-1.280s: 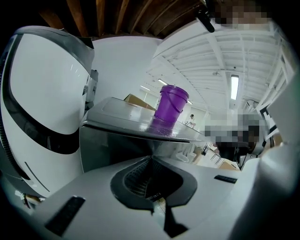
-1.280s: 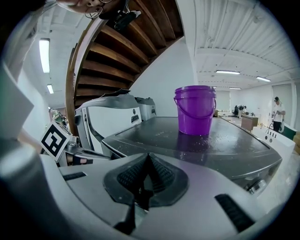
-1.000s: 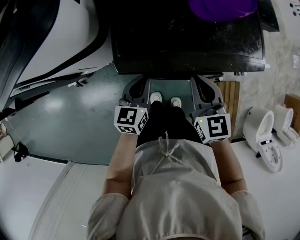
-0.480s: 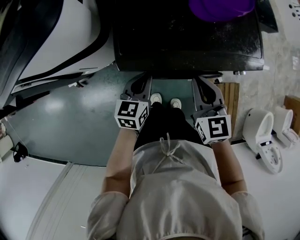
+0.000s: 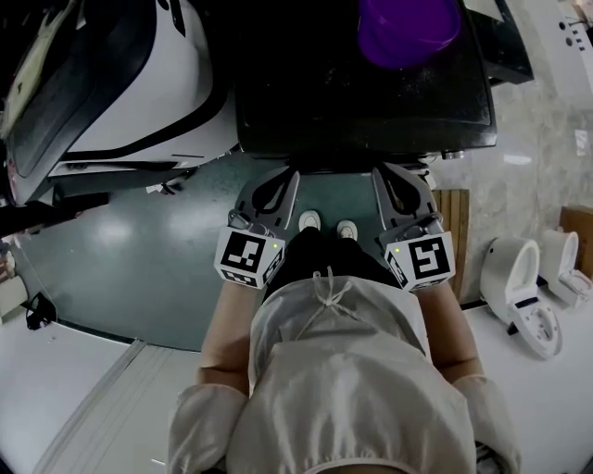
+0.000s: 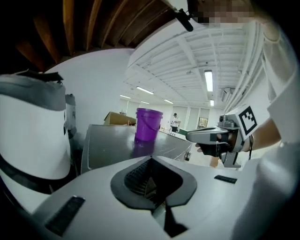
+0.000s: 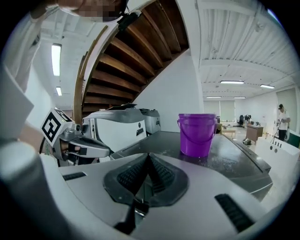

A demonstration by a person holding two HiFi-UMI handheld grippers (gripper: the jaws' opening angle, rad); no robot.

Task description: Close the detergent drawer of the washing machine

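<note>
Because the person stands square to the dark-topped machine (image 5: 361, 102), its top fills the upper head view, and its front face lies out of sight below the near edge. A white appliance (image 5: 139, 83) with dark trim stands just beside it at the left; which of the two is the washing machine cannot be told. A purple bucket (image 5: 408, 28) rests on the dark top, toward the back. The left gripper (image 5: 289, 178) and right gripper (image 5: 382, 176) are held level, side by side, close to the near edge; this is judged a ready posture ahead of any push. Each gripper's jaws are pressed together at the tips with nothing between them. The detergent drawer appears in no view, so its position and extension cannot be stated.
</note>
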